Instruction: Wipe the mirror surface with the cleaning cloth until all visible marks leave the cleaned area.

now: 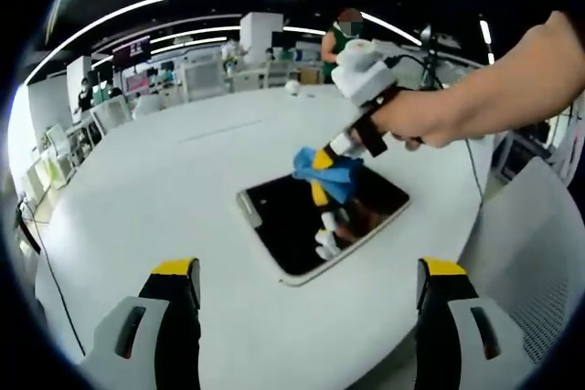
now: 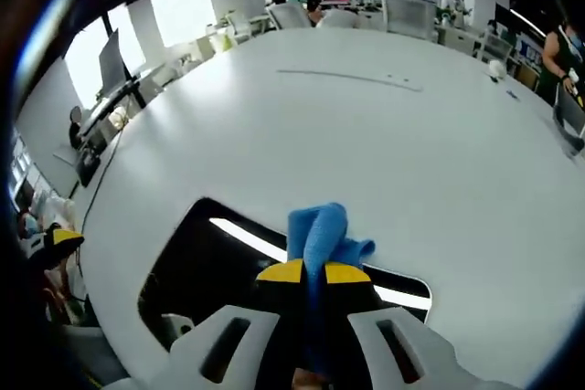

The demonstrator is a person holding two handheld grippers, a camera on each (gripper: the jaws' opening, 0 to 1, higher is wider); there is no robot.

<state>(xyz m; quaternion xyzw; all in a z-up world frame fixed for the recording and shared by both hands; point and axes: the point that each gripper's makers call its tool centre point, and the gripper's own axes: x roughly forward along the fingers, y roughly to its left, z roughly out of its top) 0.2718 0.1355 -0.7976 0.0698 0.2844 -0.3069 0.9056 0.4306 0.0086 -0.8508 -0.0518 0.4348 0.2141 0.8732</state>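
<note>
Right hand-held gripper, yellow-tipped jaws clamped together on a bunched blue cleaning cloth; in the left gripper view the same tool comes in from the right in a person's hand and presses the cloth down onto the flat, dark rectangular mirror with rounded corners. Mirror lies flat on the large round white table, unheld, its 4 corners all in sight. Left hand-held gripper hovers above the table on the near side of the mirror, jaws wide apart, holding nothing. Risks, as judged: the mirror looks thin and loose on a smooth top, so a hard sideways stroke could skate or spin it instead of cleaning it; nothing braces it at present. Only a small wad of cloth sticks out past the jaws, so a steep angle could bring the hard yellow tips onto the glass and scratch or smear it. A loosened grip would drop the cloth mid-stroke. Marks are hard to read on the dark surface because ceiling lights and the tool itself reflect in it, so patches could be missed. Room: bare white table surrounds the mirror on every side, table rim well away from it in the right gripper view; strokes can run off any mirror edge without striking anything. Chairs and desks stand beyond the table.
</note>
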